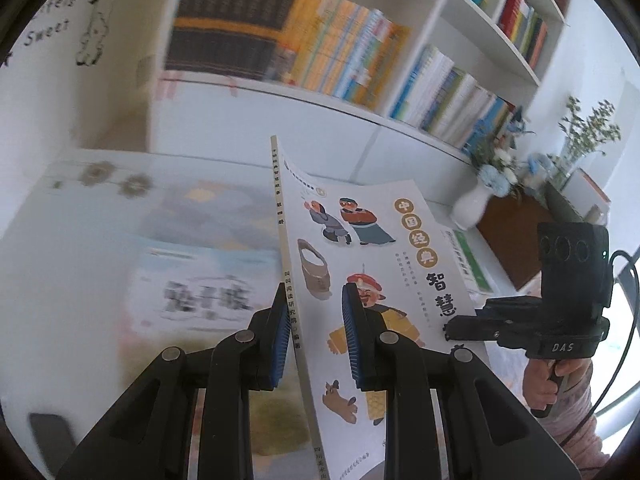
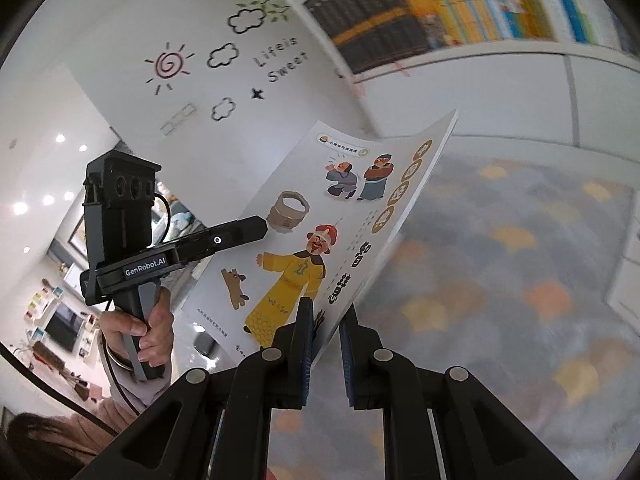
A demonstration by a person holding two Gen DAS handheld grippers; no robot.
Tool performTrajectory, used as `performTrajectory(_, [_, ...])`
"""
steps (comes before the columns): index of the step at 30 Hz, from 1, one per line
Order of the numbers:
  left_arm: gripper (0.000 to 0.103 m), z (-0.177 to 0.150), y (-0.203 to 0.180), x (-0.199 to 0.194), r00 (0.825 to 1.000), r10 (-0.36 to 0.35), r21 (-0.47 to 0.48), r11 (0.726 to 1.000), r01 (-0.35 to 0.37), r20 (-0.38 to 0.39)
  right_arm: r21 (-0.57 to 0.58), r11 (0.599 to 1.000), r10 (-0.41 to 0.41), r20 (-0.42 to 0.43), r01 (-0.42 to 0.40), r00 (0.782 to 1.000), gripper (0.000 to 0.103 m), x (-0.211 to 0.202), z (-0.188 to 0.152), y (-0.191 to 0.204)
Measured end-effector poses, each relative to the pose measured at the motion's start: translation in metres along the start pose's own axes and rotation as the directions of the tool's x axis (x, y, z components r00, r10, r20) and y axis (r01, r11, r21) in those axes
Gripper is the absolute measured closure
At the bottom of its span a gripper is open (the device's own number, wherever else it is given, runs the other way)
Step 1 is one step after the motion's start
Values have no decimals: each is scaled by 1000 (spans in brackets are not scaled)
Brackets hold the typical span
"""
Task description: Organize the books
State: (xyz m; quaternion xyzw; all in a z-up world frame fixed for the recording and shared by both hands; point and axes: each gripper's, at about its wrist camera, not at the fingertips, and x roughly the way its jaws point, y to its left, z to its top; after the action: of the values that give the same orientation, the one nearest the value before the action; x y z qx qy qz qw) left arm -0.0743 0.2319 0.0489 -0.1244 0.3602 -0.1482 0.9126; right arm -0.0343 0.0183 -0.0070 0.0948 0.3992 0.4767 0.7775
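Observation:
A thin white picture book (image 1: 360, 240) with cartoon figures and a yellow-robed man on its cover hangs in the air above the table, gripped from both sides. My left gripper (image 1: 314, 300) is shut on its spine edge, blue pads either side. In the same view my right gripper (image 1: 454, 330) clamps the book's right edge, with a hand under it. From the right wrist view, the book (image 2: 320, 220) tilts up and away, its cover bowed. My right gripper (image 2: 328, 312) is shut on its near edge, and the left gripper (image 2: 256, 226) pinches the far side.
A white bookshelf (image 1: 360, 108) with packed rows of books (image 1: 340, 52) stands behind the table. Another book (image 1: 200, 280) lies flat on the patterned cloth (image 2: 520, 280). A white vase of flowers (image 1: 472, 204), a brown box (image 1: 516, 236) and a green-white book (image 1: 468, 256) sit right.

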Motion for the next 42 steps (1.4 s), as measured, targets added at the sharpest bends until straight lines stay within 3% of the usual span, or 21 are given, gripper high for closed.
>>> performTrajectory(9, [81, -12, 70, -3, 997, 81, -70, 994, -82, -16, -5, 998, 68, -77, -69, 995, 91, 76, 15, 20])
performTrajectory(17, [81, -33, 109, 23, 993, 79, -130, 987, -90, -86, 38, 998, 63, -170, -57, 983, 90, 127, 8, 12])
performTrajectory(26, [81, -43, 122, 48, 984, 114, -114, 985, -130, -134, 60, 998, 14, -176, -3, 984, 90, 145, 0, 3])
performTrajectory(30, [81, -45, 121, 46, 982, 146, -87, 984, -156, -119, 62, 998, -2, -182, 14, 983, 90, 147, -5, 3])
performTrajectory(37, [75, -46, 108, 51, 960, 250, 22, 968, -249, -123, 57, 998, -21, -190, 32, 982, 90, 148, -5, 3])
performTrajectory(42, [74, -44, 109, 50, 944, 307, 24, 952, -306, -122, 86, 996, -14, -179, 30, 984, 88, 150, -5, -2])
